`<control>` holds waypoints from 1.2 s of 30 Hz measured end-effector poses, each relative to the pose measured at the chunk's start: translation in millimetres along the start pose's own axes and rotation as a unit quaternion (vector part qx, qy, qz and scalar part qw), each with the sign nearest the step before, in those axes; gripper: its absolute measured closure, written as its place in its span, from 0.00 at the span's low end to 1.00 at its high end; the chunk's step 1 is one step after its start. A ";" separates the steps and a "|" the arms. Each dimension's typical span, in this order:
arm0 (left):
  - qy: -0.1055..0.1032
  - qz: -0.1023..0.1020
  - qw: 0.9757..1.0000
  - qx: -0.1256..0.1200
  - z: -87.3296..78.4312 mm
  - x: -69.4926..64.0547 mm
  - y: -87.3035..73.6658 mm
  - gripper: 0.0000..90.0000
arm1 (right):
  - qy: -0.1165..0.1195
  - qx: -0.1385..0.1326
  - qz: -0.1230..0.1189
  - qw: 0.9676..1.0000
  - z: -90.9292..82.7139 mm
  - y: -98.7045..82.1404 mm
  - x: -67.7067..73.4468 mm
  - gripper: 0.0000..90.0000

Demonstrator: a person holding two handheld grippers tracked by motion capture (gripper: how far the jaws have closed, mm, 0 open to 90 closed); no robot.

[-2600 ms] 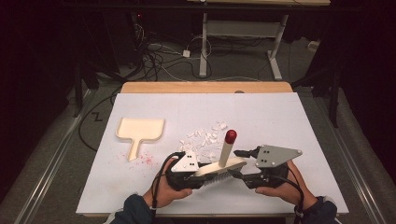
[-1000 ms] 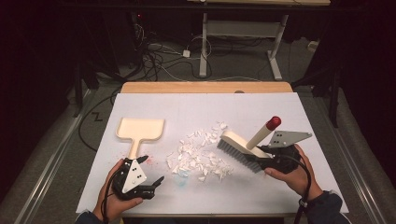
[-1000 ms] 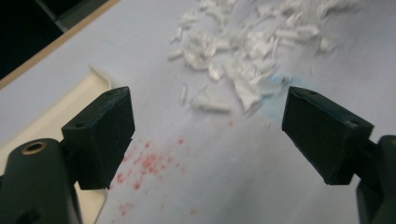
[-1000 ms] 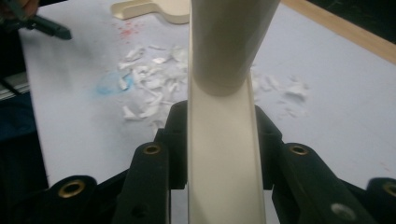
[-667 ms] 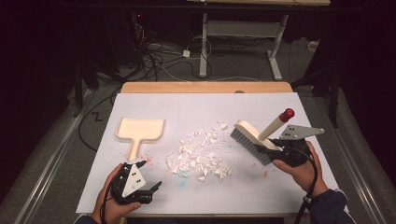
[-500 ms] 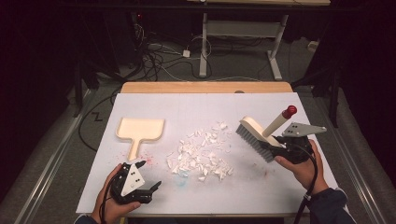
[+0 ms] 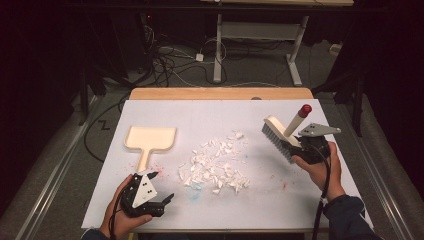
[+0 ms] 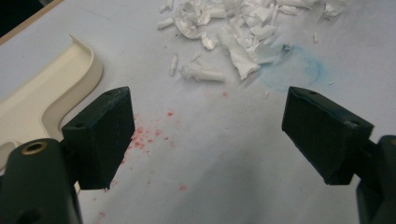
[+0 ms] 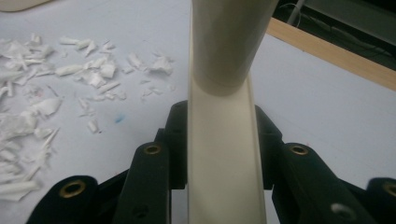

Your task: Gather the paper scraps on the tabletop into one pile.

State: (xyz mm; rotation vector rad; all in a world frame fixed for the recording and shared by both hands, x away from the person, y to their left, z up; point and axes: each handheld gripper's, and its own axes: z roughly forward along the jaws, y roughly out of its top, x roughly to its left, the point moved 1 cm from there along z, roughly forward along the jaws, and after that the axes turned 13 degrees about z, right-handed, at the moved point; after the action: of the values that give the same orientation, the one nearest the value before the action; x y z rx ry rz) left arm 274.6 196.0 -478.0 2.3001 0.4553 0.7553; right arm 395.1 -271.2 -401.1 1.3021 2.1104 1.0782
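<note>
Brush sits clamped in my right gripper, lifted off the table to the right of the pile of paper scraps, well apart from it. In the right gripper view the jaws press flat against both sides of the cream handle, so I record that claw as closed on the brush. The bristles point down and toward the pile, and the red-capped handle end tilts up and away; I judge this hold is chosen so a leftward stroke drags the scraps across the white surface.

Dustpan lies flat to the left of the pile, its tray on the far side and its handle pointing back toward me. I judge it is placed there to receive the scraps, though its mouth is not turned toward them now.

My left gripper rests low, near the pile's near-left corner and just short of the dustpan handle. Its jaws stand wide apart with nothing between them, over bare table flecked with red specks. I judge it is positioned ready to take the dustpan handle. No sweeping contact yet.
</note>
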 end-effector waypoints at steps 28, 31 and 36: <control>-0.005 -0.002 1.000 0.003 0.9 -1.3 0.0 0.18 | -0.033 0.031 -0.128 0.991 125.5 31.7 82.4 0.75; -0.006 0.000 1.000 0.005 1.0 -1.5 -0.2 0.18 | -0.007 0.027 -0.148 0.989 128.0 27.1 96.7 0.75; -0.008 0.000 1.000 0.005 1.4 -1.7 -0.2 0.18 | 0.049 0.011 -0.184 0.982 124.9 19.9 116.8 0.75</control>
State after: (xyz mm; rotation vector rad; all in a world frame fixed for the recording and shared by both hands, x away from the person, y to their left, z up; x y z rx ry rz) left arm 274.1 194.6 -479.7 2.3131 0.4532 0.7366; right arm 438.8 -114.2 -456.4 0.8319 2.3233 0.9751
